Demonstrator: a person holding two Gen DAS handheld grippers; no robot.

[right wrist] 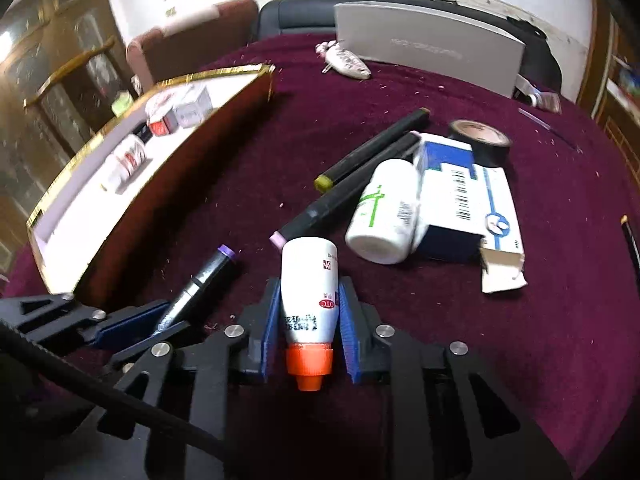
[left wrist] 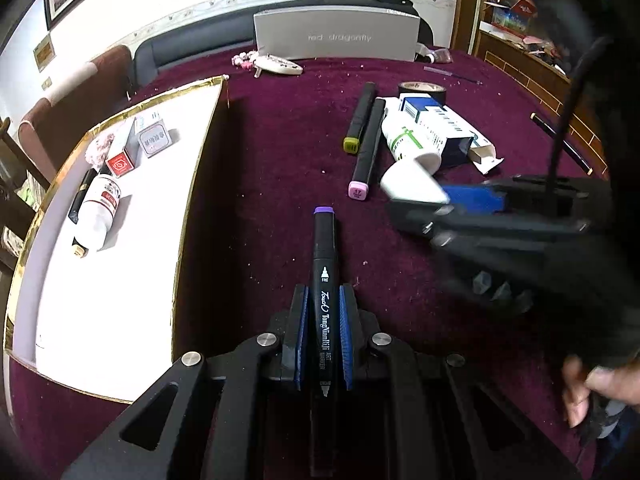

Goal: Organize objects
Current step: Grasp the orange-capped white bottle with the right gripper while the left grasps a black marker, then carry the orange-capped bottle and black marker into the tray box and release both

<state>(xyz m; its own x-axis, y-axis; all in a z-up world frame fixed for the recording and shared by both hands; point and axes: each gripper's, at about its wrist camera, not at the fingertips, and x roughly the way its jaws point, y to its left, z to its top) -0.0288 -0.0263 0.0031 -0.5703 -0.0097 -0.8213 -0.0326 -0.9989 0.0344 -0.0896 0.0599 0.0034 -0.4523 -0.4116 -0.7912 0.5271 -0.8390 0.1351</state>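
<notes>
My left gripper (left wrist: pixel 323 292) is shut on a black art marker with a purple cap (left wrist: pixel 323 280), held over the maroon cloth beside the white gold-rimmed tray (left wrist: pixel 120 280). It also shows in the right wrist view (right wrist: pixel 168 316) with the marker (right wrist: pixel 204 276). My right gripper (right wrist: pixel 308 292) is shut on a small white bottle with an orange cap (right wrist: pixel 308 292); it appears blurred in the left wrist view (left wrist: pixel 416 196). On the cloth lie two black markers, one yellow-capped (left wrist: pixel 360 120) and one pink-capped (left wrist: pixel 366 152), a white pill bottle (right wrist: pixel 384 212) and a blue-white box (right wrist: pixel 468 196).
The tray (right wrist: pixel 80 208) holds a white bottle (left wrist: pixel 100 212), small boxes (left wrist: pixel 138 144) and a dark pen. A roll of black tape (right wrist: pixel 480 140), a grey box (left wrist: pixel 336 36) at the back, a white remote-like object (left wrist: pixel 280 66) and a dark pen (left wrist: pixel 560 140) at the right also lie here.
</notes>
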